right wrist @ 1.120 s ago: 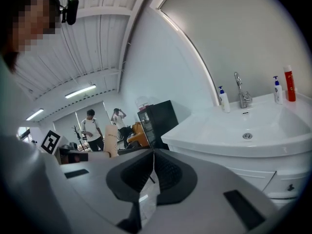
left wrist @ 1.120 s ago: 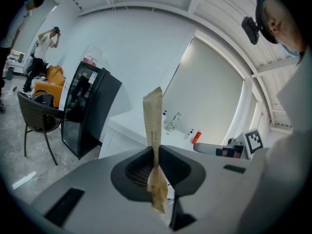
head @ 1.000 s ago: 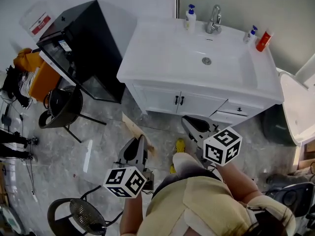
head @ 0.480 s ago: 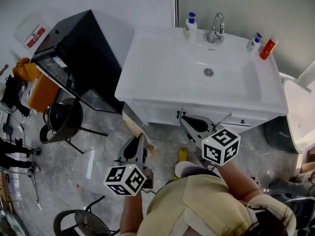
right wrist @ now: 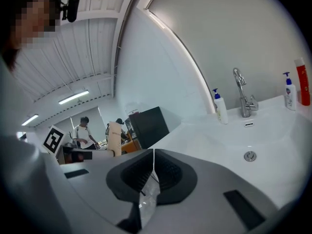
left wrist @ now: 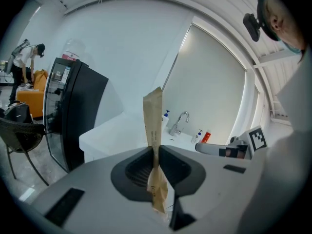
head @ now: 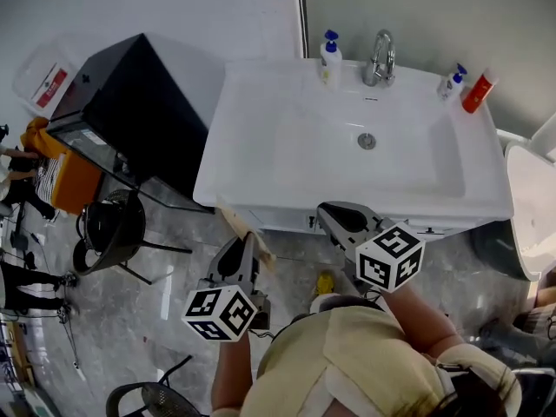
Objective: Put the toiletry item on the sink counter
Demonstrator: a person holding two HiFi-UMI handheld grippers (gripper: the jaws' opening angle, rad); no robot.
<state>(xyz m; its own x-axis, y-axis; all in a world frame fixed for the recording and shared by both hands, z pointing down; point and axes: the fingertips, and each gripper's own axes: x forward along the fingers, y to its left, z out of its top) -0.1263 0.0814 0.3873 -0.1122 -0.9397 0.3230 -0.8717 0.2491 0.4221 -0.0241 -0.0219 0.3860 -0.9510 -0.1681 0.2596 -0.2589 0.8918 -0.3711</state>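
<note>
A flat brown paper packet (left wrist: 153, 126) stands upright between the jaws of my left gripper (left wrist: 156, 152), which is shut on it. In the head view the brown packet (head: 236, 222) pokes out of the left gripper (head: 249, 240) just below the front left edge of the white sink counter (head: 261, 146). My right gripper (right wrist: 152, 157) is shut on a thin strip of clear plastic wrapper (right wrist: 148, 199) that hangs below its jaws. In the head view the right gripper (head: 330, 213) sits at the counter's front edge.
A faucet (head: 380, 57), a pump bottle (head: 329, 57), a small bottle (head: 451, 82) and a red tube (head: 478, 91) line the back of the counter, behind the basin drain (head: 367, 141). A black cabinet (head: 130, 111) stands left, a chair (head: 109, 233) below it.
The sink counter has come closer in the head view. Both grippers, which were over the floor in front of the cabinet doors, now reach the counter's front edge, still holding their items.
</note>
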